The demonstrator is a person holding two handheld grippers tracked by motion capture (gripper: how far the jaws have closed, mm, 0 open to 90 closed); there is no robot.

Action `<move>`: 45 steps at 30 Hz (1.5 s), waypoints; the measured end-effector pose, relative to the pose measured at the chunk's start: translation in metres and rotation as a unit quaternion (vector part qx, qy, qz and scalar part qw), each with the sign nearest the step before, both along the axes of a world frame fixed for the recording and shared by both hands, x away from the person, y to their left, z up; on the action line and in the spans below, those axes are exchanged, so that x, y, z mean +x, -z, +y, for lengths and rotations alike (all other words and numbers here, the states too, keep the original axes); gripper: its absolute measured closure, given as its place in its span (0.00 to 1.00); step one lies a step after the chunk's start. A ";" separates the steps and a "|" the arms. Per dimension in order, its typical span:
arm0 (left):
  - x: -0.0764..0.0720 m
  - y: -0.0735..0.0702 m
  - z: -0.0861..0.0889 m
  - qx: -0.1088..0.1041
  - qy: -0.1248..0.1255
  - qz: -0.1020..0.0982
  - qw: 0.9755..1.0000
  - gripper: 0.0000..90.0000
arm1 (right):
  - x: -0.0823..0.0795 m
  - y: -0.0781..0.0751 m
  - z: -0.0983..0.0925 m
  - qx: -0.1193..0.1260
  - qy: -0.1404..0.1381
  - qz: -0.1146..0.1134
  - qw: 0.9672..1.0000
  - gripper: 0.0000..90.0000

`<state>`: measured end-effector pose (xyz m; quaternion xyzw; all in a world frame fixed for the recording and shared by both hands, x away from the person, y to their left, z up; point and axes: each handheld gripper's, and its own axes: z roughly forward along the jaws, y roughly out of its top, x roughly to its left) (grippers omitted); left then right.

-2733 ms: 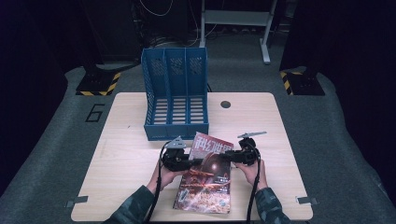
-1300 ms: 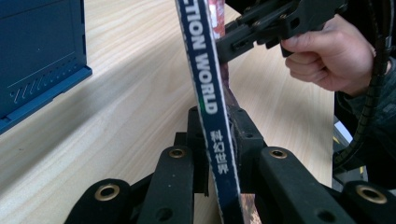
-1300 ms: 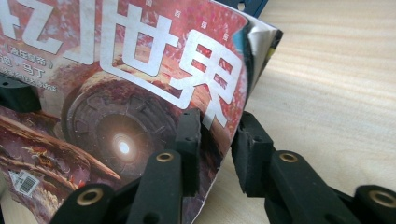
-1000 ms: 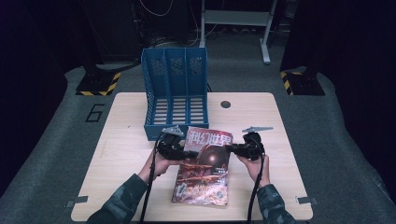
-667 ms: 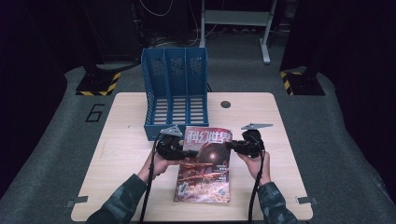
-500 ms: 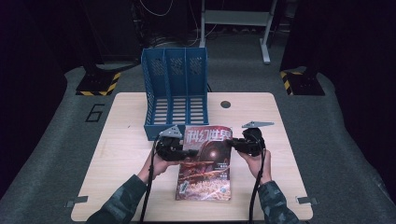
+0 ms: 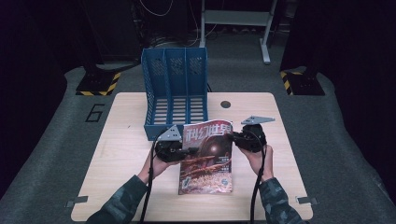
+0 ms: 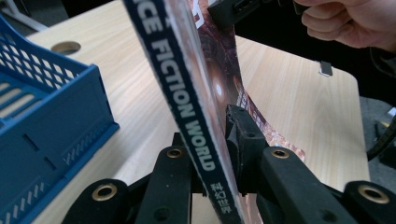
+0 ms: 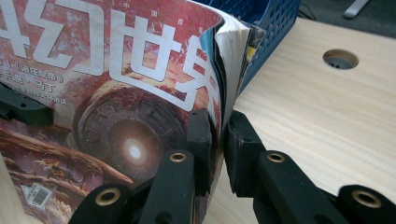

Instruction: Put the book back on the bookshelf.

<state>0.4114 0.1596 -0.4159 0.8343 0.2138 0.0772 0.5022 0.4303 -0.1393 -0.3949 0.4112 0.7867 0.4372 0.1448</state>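
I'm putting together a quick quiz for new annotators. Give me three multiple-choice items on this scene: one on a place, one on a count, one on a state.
1. Where does the magazine stand relative to the blue file rack?
A. Inside the rack
B. On the person's side of it, in front
C. On the floor

2. How many compartments does the rack have?
A. Two
B. Three
C. Five

3. How is the magazine held?
A. Lying untouched on the table
B. By one gripper alone
C. By both grippers, one on each side edge

Answers:
1 B, in the high view the magazine lies between the rack and the person.
2 B, two dividers split the rack into three slots.
3 C, the left gripper clamps the spine and the right gripper clamps the page edge.
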 end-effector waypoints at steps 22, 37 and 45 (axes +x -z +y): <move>-0.008 -0.011 -0.002 0.000 -0.020 -0.099 0.995 0.88 | -0.015 -0.028 0.000 -0.006 -0.007 -0.097 0.995 0.92; -0.012 -0.012 0.001 0.012 -0.026 -0.153 0.988 0.90 | -0.024 -0.032 0.000 -0.003 -0.030 -0.150 0.988 0.92; -0.012 -0.017 0.008 -0.004 0.011 -0.131 0.991 0.77 | -0.026 -0.032 -0.002 0.004 -0.042 -0.149 0.988 0.87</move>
